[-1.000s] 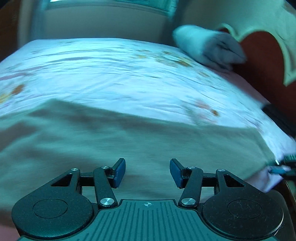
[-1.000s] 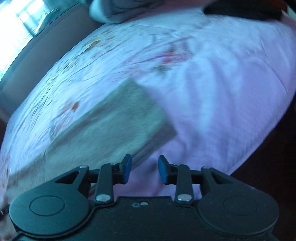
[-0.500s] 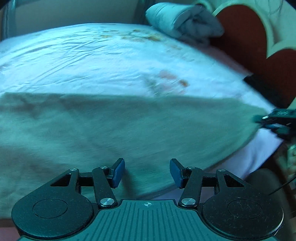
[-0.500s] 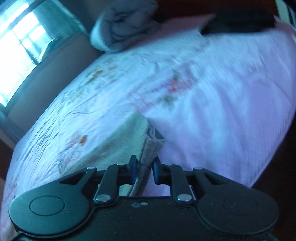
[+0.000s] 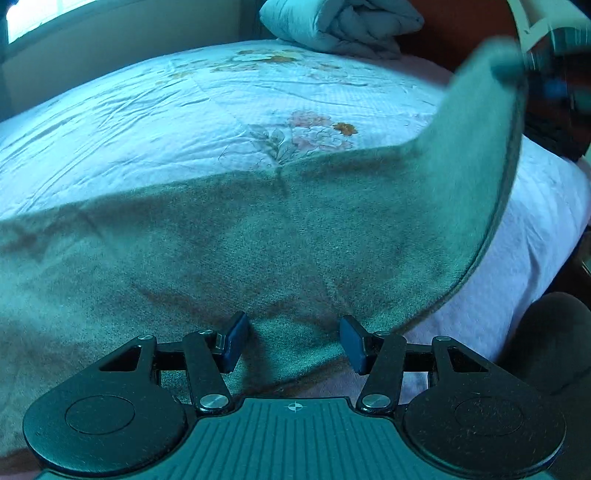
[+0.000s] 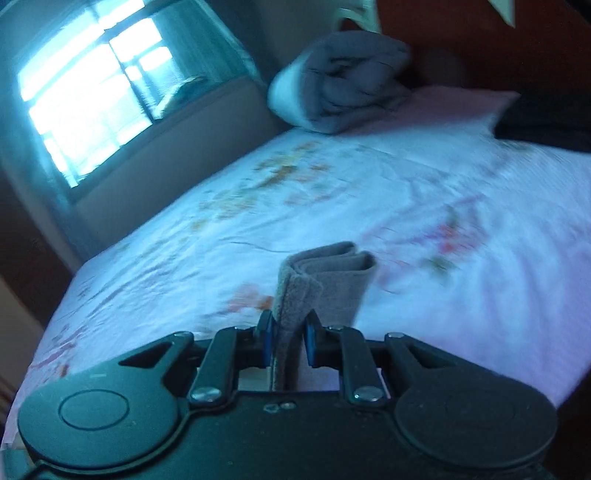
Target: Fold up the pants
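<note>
The grey-green pants (image 5: 229, 251) lie spread across the near part of the bed (image 5: 147, 122), over its floral bedspread, with one end lifted off the bedspread and curving up toward the far right of the left wrist view. That raised end is pinched by the right gripper (image 6: 287, 338): its blue pads have just been closing and now press on a folded edge of the fabric (image 6: 325, 280), which stands up between them in doubled layers above the bed. In the left wrist view the same gripper shows only as a dark blur at the top of the lifted cloth. The left gripper (image 5: 293, 341) hovers low over the near edge of the pants, jaws spread apart, with cloth below the gap but neither pad pressing on it. At the far end of the bed, against the reddish headboard (image 6: 461, 33), sits a rolled grey blanket (image 6: 343, 81). A dark item (image 6: 550, 122) lies at the bed's far right corner. Beyond the bed's left side a bright window (image 6: 85, 107) shows.
</note>
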Demonstrator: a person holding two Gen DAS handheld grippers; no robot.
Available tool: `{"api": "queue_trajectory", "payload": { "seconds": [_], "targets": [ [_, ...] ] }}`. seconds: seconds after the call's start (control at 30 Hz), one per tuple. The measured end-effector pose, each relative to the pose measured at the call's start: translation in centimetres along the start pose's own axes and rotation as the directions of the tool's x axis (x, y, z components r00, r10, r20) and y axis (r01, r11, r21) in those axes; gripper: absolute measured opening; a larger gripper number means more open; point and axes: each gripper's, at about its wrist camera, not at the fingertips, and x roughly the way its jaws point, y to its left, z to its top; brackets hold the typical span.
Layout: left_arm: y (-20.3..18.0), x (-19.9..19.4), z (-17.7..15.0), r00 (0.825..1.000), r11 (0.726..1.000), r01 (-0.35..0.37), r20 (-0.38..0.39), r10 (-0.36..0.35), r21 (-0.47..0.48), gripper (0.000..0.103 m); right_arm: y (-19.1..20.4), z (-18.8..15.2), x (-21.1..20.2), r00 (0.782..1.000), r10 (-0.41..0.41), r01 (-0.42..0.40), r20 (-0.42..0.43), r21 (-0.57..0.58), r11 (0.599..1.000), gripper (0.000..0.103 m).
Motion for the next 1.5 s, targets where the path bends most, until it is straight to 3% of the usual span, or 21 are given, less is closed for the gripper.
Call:
{"api": "queue_trajectory", "payload": {
  "seconds": [0.1,0.2,0.3,0.4,0.47,0.6,0.7,0.8,0.93,0.97,1.03,1.1,1.17,1.23,1.4,1.5],
  "targets": [
    [0.0,-0.2,-0.3,1.000,1.000,0.003,0.013,-0.003,0.000,0.054,4.8,0.6,0.2,0.993,0.119,-0.119,-0.010,-0.090,0.989,0.008],
    [0.2,-0.5,-0.5,0.999,1.000,0.011,0.030,-0.011,-0.004,0.054,10.3,0.4,1.0,0.965,0.252,-0.262,-0.075,-0.177,0.949,0.008],
    [0.5,-1.1,-0.7,0.999,1.000,0.026,0.036,-0.026,-0.009,0.054,14.7,-0.7,2.7,0.907,0.377,-0.409,-0.187,-0.183,0.894,0.008],
    [1.3,-2.0,-1.1,0.999,0.999,0.038,0.036,-0.038,-0.002,0.054,18.3,-2.1,4.4,0.827,0.473,-0.536,-0.304,-0.173,0.826,0.008],
    [2.8,-3.0,-1.6,0.999,0.999,0.041,0.033,-0.040,-0.035,0.054,20.1,-3.0,5.7,0.774,0.511,-0.595,-0.374,-0.152,0.790,0.008],
    [7.6,-7.2,-3.8,0.997,0.998,-0.045,0.057,0.048,-0.051,0.054,22.9,-5.3,8.3,0.687,0.533,-0.656,-0.494,-0.106,0.748,0.008],
    [12.9,-10.6,-6.2,0.991,0.981,-0.109,0.054,0.119,-0.158,0.054,24.1,-7.6,9.9,0.667,0.522,-0.657,-0.532,-0.089,0.749,0.008],
    [18.1,-13.4,-7.8,0.983,0.939,-0.154,0.047,0.176,-0.307,0.054,25.1,-11.1,10.8,0.650,0.494,-0.653,-0.578,-0.091,0.752,0.007],
    [23.2,-15.2,-8.1,0.980,0.866,-0.136,0.064,0.190,-0.482,0.054,26.4,-15.7,10.8,0.677,0.379,-0.626,-0.631,-0.221,0.748,0.009],
    [23.8,-15.2,-7.9,0.980,0.852,-0.130,0.068,0.189,-0.507,0.054,26.5,-16.6,10.7,0.681,0.362,-0.621,-0.636,-0.240,0.746,0.013],
    [25.1,-14.7,-7.8,0.986,0.827,-0.091,0.068,0.154,-0.555,0.054,26.4,-17.5,10.5,0.672,0.359,-0.617,-0.648,-0.222,0.755,0.022],
    [26.5,-13.9,-7.8,0.994,0.782,-0.031,0.066,0.092,-0.622,0.054,26.5,-17.7,9.9,0.670,0.363,-0.615,-0.648,-0.209,0.760,0.034],
    [27.1,-12.3,-7.3,0.998,0.743,0.020,0.058,0.025,-0.669,0.054,26.3,-17.2,9.3,0.643,0.394,-0.632,-0.656,-0.165,0.757,0.039],
    [26.8,-11.0,-6.5,0.999,0.740,0.039,0.047,-0.010,-0.671,0.054,25.8,-16.4,8.6,0.651,0.423,-0.636,-0.631,-0.148,0.757,0.039],
    [25.3,-7.0,-5.6,0.999,0.750,0.018,-0.018,-0.040,-0.662,0.054,22.4,-14.1,7.9,0.738,0.406,-0.549,-0.538,-0.129,0.826,0.040],
    [24.0,-5.9,-5.6,0.999,0.768,0.024,-0.010,-0.040,-0.640,0.054,20.1,-13.3,7.5,0.801,0.357,-0.480,-0.480,-0.158,0.863,0.040]
  ]
}}
